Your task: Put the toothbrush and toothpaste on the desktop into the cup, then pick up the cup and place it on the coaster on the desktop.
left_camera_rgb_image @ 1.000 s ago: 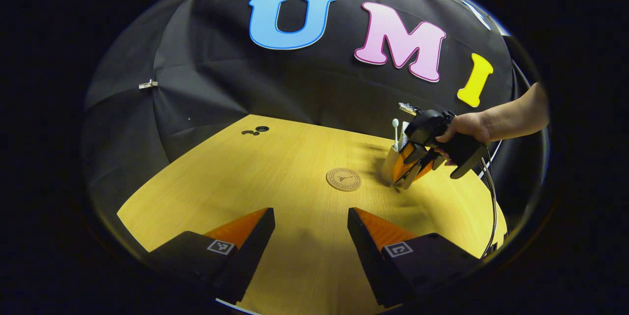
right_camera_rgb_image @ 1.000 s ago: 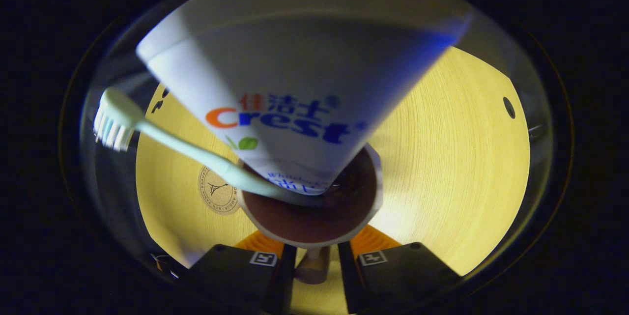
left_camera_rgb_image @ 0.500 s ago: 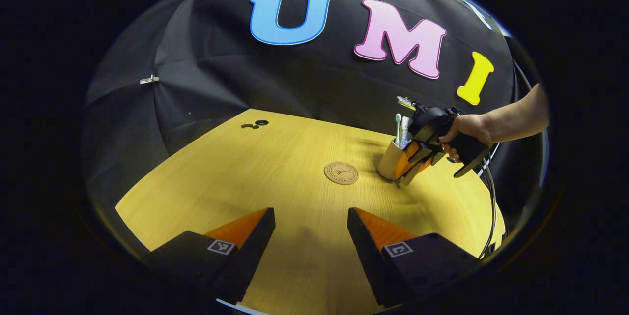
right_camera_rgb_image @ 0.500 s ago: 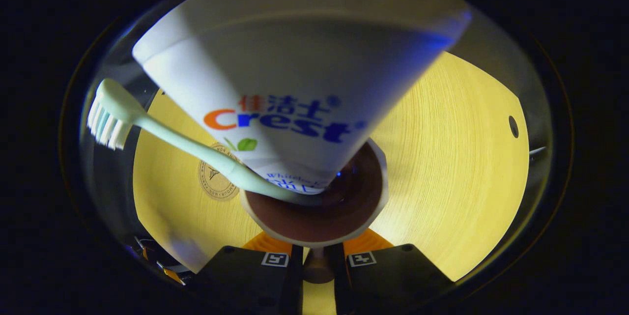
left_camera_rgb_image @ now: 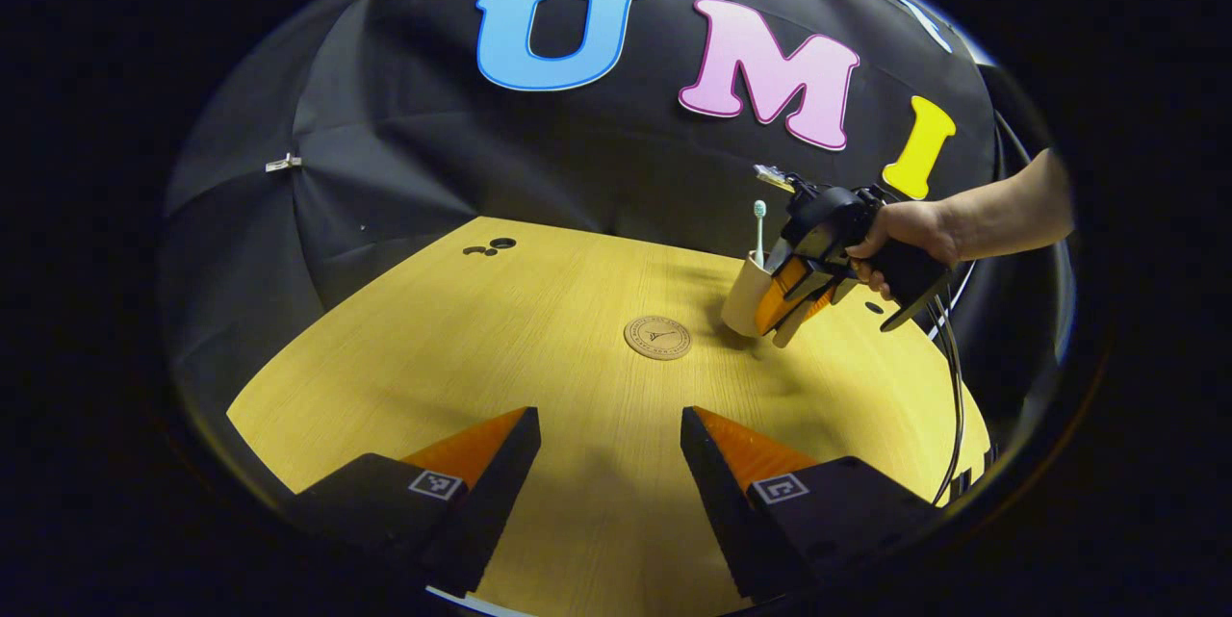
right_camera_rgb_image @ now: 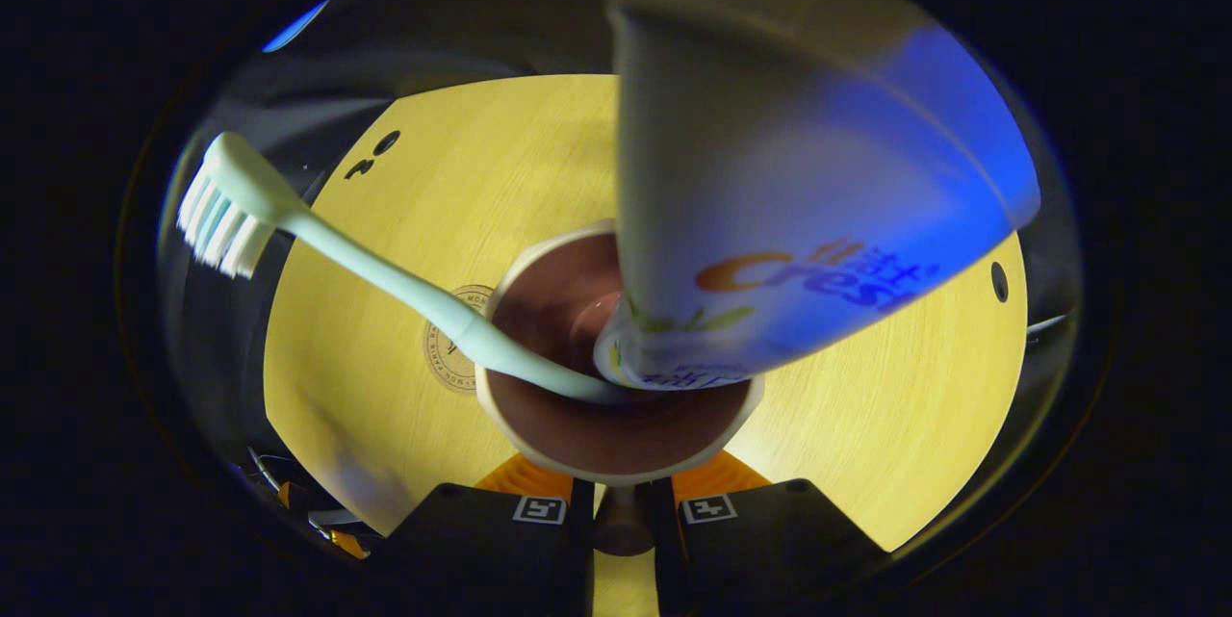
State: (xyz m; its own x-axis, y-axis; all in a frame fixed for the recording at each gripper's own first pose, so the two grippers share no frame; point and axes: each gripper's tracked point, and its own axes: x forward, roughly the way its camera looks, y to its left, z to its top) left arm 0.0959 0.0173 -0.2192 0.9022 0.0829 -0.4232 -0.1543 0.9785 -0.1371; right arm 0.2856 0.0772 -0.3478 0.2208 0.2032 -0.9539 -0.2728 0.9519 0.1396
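Jaws of the right gripper (left_camera_rgb_image: 791,304) are pinching the handle of the beige, brown-lined cup (right_camera_rgb_image: 616,405), which is hanging tilted above the yellow wooden surface (left_camera_rgb_image: 539,347), at 3 o'clock from the round cork coaster (left_camera_rgb_image: 657,338). Inside it, the pale green toothbrush (right_camera_rgb_image: 385,280) and white toothpaste tube (right_camera_rgb_image: 770,213) are leaning apart, while the left gripper (left_camera_rgb_image: 606,463) is hovering with jaws spread.

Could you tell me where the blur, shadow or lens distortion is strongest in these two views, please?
Right gripper view: the toothpaste is close and soft, with blue flare; the toothbrush is sharper. Left gripper view: fisheye bends the desktop edge, and the cup throws a faint shadow.
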